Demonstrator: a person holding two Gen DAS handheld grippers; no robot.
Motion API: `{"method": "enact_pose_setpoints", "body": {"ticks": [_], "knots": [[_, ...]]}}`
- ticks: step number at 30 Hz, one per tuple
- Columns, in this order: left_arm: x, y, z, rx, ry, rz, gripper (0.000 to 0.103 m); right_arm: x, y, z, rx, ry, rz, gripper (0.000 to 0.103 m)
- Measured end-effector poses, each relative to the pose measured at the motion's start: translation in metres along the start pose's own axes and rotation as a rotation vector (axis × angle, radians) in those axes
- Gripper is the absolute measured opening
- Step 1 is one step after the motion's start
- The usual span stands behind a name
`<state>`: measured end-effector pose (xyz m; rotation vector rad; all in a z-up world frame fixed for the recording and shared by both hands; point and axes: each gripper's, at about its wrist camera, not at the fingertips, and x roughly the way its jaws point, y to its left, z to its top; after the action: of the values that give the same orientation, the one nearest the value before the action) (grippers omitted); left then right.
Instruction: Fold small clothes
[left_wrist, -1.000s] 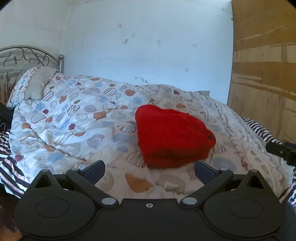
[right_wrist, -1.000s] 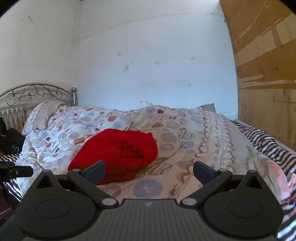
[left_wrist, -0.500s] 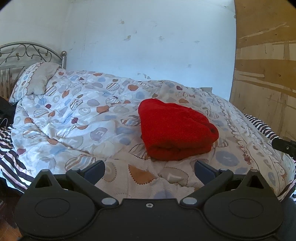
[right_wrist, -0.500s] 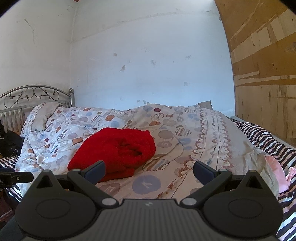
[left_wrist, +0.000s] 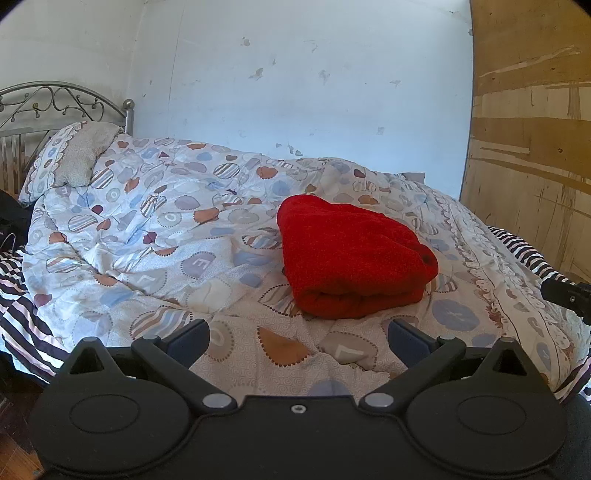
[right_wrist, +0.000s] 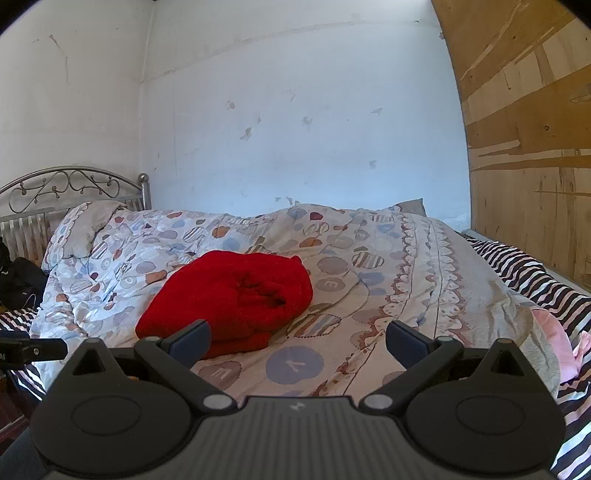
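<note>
- On the patterned quilt (left_wrist: 155, 236), a folded red garment (left_wrist: 351, 258) lies at one o'clock from the left gripper (left_wrist: 298, 338).
- Both grippers gape wide, empty; right gripper (right_wrist: 298, 338) has it at eleven o'clock.
- Judgement: leave the fold undisturbed; withdraw level.

The only readable marks are single capital letters printed inside the round patches of the quilt (left_wrist: 229, 266). In the left wrist view, patches left of the red garment (left_wrist: 351, 258) show "E", "L" and "O". In the right wrist view, patches beside it show "E".
</note>
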<state>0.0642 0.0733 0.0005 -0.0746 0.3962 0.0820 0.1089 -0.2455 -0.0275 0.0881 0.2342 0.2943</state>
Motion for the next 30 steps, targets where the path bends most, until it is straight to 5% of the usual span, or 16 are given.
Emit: {"method": "enact_pose_setpoints", "body": {"ticks": [30], "knots": [[0.0013,-0.0008,-0.0015,-0.001,0.002,0.003,0.102,0.0019,-0.002,-0.0023,0.008,0.009,0.003,0.103]]}}
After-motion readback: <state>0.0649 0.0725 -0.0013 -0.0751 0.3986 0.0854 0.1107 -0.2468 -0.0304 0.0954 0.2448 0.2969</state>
